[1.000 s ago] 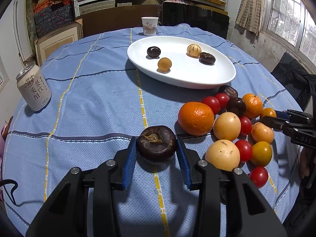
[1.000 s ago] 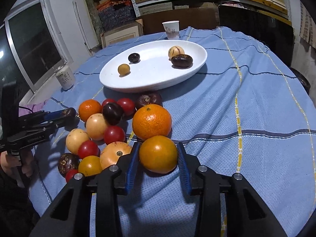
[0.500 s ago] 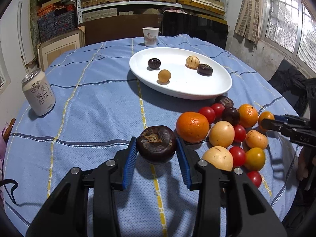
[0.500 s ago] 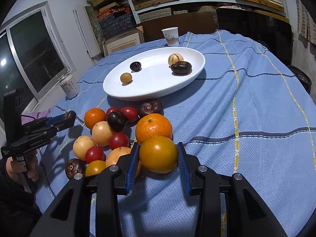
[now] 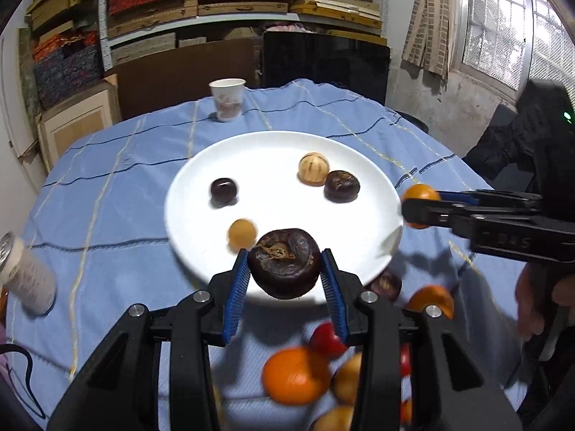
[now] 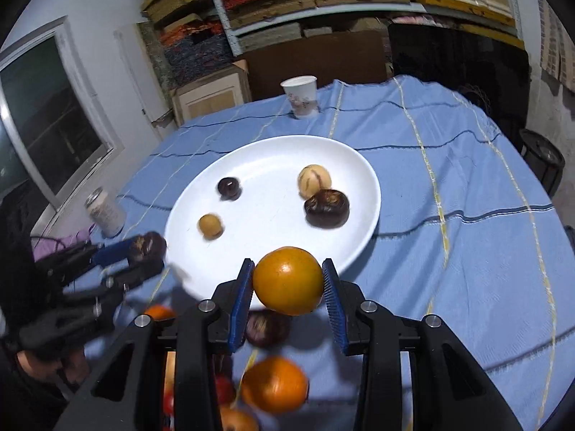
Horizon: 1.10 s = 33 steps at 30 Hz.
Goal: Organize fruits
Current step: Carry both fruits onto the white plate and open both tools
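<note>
My left gripper is shut on a dark brown wrinkled fruit, held in the air over the near rim of the white plate. My right gripper is shut on an orange fruit, also lifted at the plate's near edge. The plate holds several small fruits: a small dark one, a tan one, a pale striped one and a dark wrinkled one. The loose fruit pile, with an orange, lies blurred below the grippers. Each view shows the other gripper from the side.
A paper cup stands at the table's far edge. A drink can stands on the left of the blue checked tablecloth. Shelves, boxes and a dark screen line the wall behind. A hand grips the right tool.
Both grippers have lifted their fruits off the cloth and carried them forward from the pile to the plate's near rim. The plate now looks much closer.
</note>
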Each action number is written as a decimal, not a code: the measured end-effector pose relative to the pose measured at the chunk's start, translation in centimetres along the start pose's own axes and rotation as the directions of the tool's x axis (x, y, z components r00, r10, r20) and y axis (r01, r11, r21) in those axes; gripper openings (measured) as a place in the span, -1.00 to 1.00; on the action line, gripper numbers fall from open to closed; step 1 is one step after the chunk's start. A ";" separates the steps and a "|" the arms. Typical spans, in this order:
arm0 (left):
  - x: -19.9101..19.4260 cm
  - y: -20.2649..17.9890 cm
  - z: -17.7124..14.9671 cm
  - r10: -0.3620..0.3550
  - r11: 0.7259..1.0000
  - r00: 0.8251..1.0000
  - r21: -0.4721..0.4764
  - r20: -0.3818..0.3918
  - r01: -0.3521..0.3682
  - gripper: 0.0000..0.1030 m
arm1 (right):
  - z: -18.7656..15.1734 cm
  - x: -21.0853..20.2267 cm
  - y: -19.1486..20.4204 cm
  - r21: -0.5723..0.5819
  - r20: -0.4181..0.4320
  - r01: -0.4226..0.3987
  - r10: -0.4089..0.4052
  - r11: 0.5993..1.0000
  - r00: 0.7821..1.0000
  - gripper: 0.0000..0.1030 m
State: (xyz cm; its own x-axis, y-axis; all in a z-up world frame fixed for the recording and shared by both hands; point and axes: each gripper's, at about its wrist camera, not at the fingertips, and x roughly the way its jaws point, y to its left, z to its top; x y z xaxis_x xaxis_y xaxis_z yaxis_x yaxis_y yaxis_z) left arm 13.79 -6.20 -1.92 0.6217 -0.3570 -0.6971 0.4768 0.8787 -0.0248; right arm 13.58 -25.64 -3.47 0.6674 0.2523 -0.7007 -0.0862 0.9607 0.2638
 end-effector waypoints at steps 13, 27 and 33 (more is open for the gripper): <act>6.6 -0.2 1.0 0.087 0.996 0.991 0.031 -0.097 -0.084 0.22 | 0.8 3.5 -0.8 0.013 0.015 0.030 -0.030 0.999 0.999 -0.18; -3.4 -0.2 -5.5 0.073 0.997 0.997 0.029 -0.001 -0.073 0.42 | -6.3 -4.1 -0.7 0.005 0.091 -0.003 0.003 1.000 0.996 0.11; -6.7 -1.5 -10.0 0.009 0.999 0.999 0.041 -0.033 -0.008 0.44 | -10.7 -5.5 -0.7 0.028 0.082 -0.035 0.032 0.999 0.996 0.25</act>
State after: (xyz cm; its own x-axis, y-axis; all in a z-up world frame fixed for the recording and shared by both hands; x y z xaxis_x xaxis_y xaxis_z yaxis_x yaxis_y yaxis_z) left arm 2.68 -1.96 -4.41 0.6055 -0.3381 -0.7205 0.4966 0.8679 0.0100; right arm 2.04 -26.47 -6.92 0.7229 0.2726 -0.6349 -0.0882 0.9478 0.3065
